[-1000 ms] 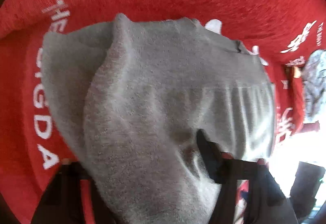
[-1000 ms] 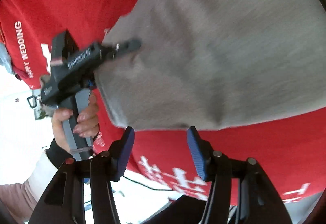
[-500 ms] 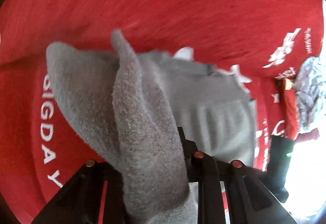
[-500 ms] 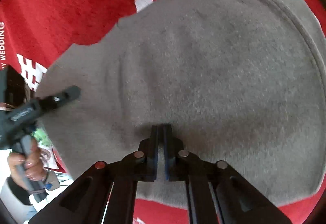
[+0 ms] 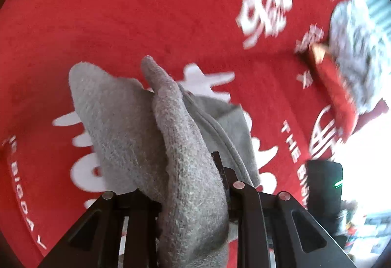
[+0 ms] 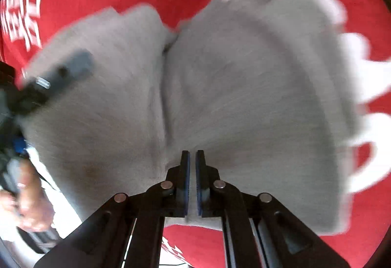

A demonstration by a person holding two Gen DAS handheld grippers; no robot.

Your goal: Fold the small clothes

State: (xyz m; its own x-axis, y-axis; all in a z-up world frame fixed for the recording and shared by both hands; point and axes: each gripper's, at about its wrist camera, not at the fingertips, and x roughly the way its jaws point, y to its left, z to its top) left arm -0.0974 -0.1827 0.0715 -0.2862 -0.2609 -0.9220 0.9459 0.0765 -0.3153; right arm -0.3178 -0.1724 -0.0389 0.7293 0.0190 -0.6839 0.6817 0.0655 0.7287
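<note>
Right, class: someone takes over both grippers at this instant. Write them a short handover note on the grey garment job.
Left gripper: shut on a bunched fold of the grey garment, lifted off the red cloth.
Right gripper: shut on the garment's near edge; its jaws have just been closing.
The garment hangs between both grippers with a crease down its middle. A second, patterned garment lies at the cloth's far edge.
Done: both grips taken, the fold begun.
Left: bring the halves together, lay the garment flat, then probably fold the other one.
</note>
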